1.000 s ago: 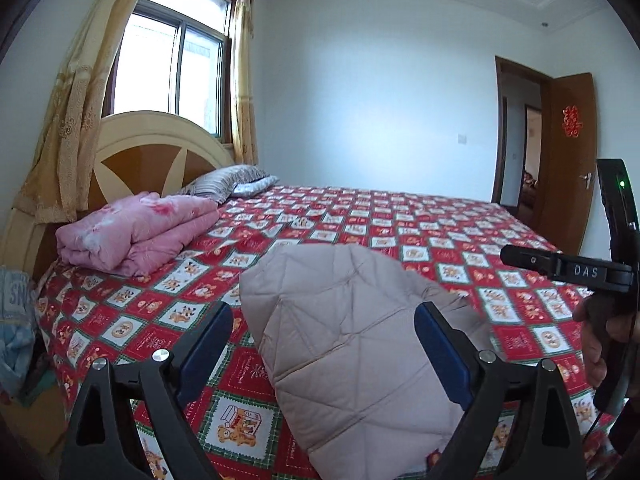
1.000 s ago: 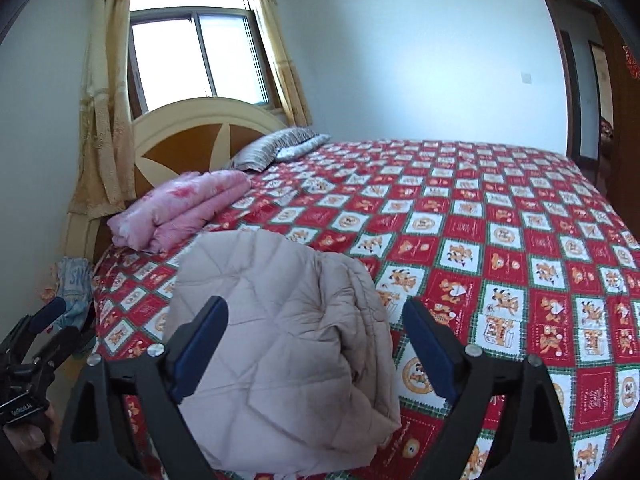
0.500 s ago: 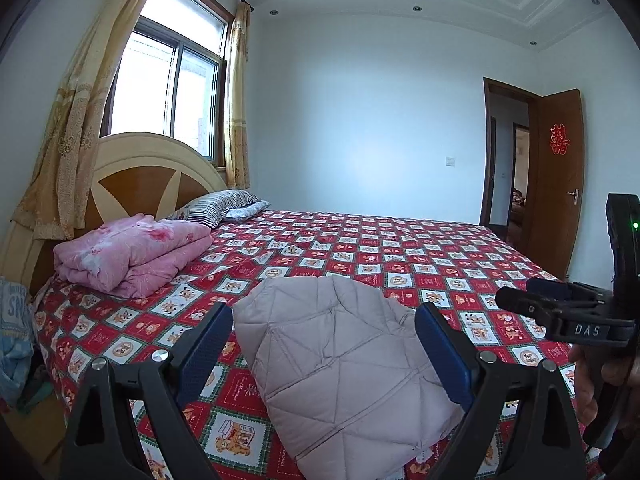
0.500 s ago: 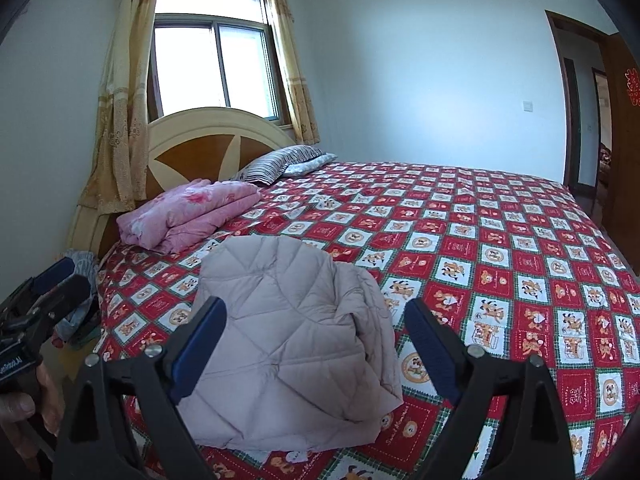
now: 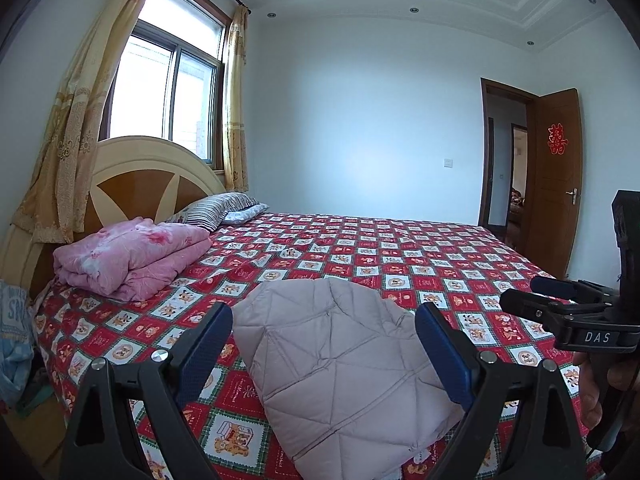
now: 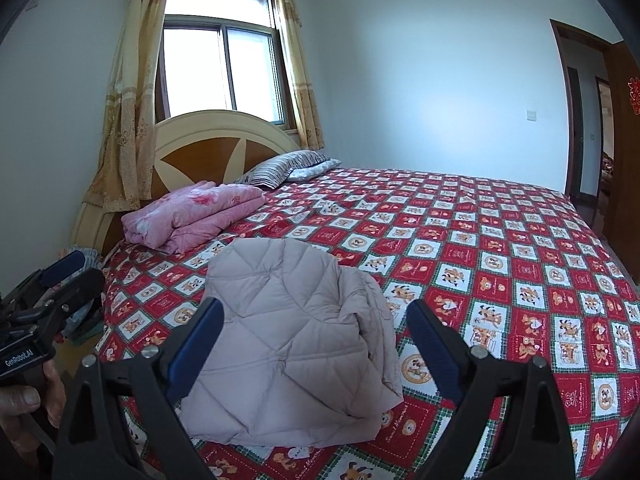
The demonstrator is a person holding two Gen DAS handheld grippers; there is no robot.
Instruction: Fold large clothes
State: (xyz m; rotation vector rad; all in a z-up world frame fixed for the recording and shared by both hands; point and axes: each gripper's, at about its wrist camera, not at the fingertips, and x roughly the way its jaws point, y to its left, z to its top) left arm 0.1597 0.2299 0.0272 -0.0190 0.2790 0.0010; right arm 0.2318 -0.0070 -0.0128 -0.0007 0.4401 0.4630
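Clearly, risk by risk:

Jacket: the quilted puffer jacket (image 5: 344,364) lay folded into a thick bundle on the red patterned bedspread (image 5: 420,256), ahead of and below both grippers, close to the near edge of the bed.

Left gripper: the left gripper (image 5: 324,354) was spread wide, nothing between its blue pads (image 5: 206,346), held above the bundle and apart from it.

Right gripper: the right gripper (image 6: 314,342) was likewise spread and empty, hovering over the jacket without touching it (its open side layers faced this gripper's right finger).

Spring-back: puffy filling probably stored air, so the top layer could have lifted and the fold opened if nobody pressed it flat.

Edge slip: the bundle sat near the bed's edge below the grippers; a nudge toward the person could have slid the slick fabric off.

Loose layers: the stacked edges at the right looked uneven, and pinching only the upper layer would likely have peeled the fold apart.

Neighbours: the folded pink quilt (image 6: 192,216) lay farther ahead to the left, well apart, so collision seemed unlikely.
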